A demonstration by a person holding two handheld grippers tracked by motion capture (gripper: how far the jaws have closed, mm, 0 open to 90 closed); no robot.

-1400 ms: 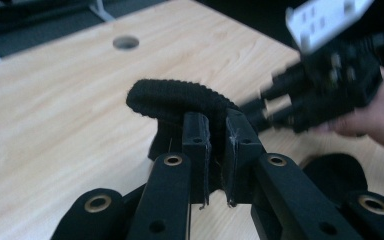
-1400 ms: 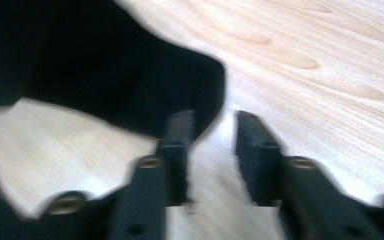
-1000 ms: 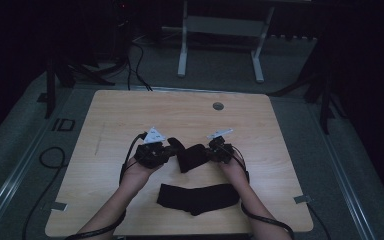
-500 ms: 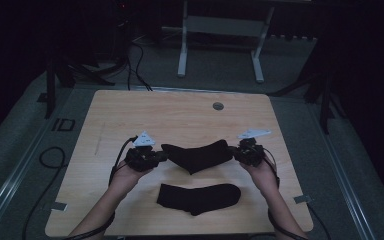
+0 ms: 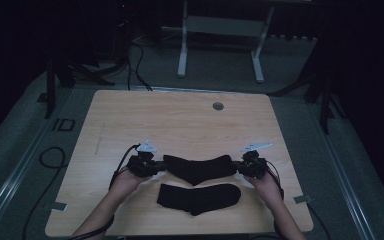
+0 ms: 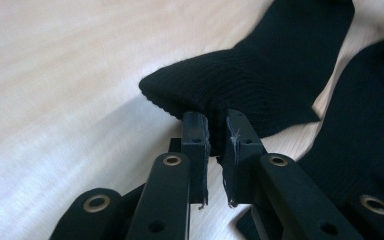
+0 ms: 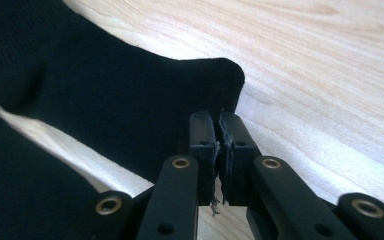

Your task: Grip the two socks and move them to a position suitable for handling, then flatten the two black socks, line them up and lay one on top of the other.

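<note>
A black sock [image 5: 198,167] is stretched out between my two grippers just above the wooden table [image 5: 190,125]. My left gripper [image 5: 161,166] is shut on its left end; in the left gripper view the ribbed cuff [image 6: 240,85] is pinched between the jaws [image 6: 216,125]. My right gripper [image 5: 238,167] is shut on the sock's other end, and in the right gripper view the fabric edge [image 7: 130,100] is clamped at the jaw tips [image 7: 217,122]. A second black sock [image 5: 199,198] lies flat on the table nearer the person, below the held one.
A round grommet [image 5: 218,106] sits near the table's far edge. Cables [image 5: 50,155] trail on the floor at the left. A white table frame [image 5: 220,30] stands beyond the table. The far half of the tabletop is bare wood.
The two grippers have moved apart, the right one going far to the right, pulling the bunched sock out to full length. The left hand has sunk a little. The flat sock has not moved.
</note>
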